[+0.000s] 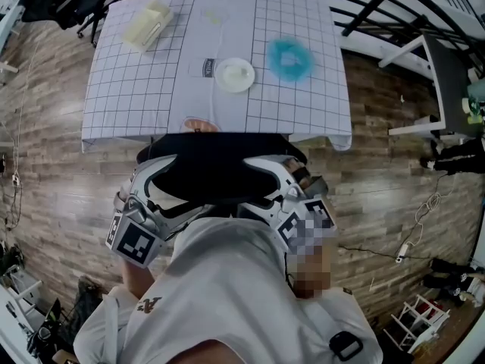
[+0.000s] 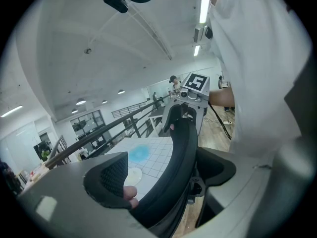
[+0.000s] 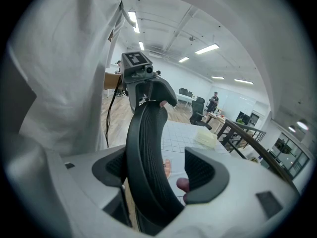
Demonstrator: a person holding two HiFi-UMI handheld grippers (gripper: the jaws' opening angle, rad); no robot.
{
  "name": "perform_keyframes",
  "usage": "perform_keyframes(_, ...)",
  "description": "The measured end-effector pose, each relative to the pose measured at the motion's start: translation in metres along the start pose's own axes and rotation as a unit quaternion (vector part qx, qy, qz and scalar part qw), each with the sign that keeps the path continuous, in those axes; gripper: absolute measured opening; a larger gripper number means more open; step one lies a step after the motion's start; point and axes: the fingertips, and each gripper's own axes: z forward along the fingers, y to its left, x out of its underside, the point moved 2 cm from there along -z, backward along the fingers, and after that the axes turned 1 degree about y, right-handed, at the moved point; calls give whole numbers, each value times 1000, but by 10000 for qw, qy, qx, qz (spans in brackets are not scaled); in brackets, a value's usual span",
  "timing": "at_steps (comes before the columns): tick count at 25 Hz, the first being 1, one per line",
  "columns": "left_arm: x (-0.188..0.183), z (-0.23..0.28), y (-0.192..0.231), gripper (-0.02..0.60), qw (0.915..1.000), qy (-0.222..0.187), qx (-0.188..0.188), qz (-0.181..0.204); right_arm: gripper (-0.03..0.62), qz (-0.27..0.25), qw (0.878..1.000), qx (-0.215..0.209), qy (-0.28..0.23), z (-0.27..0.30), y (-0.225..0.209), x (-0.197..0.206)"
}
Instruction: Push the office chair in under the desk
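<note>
The black office chair's backrest stands just in front of the desk, which wears a white grid cloth; its top nearly meets the front edge. My left gripper straddles the backrest's left end and my right gripper its right end. In the left gripper view the backrest lies against the right jaw of the left gripper, with a gap at the other jaw. In the right gripper view the backrest sits by the left jaw of the right gripper, clear of the right one. The seat is hidden.
A white plate, a blue patch and a cream box are on the desk. Black railings run at the back right. Another black chair stands at the far left. Cables lie on the wooden floor.
</note>
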Motion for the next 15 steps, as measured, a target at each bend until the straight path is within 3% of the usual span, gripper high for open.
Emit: perform_keyframes(15, -2, -2, -7, 434, 9999, 15, -107, 36, 328, -95, 9998, 105, 128, -2, 6, 1)
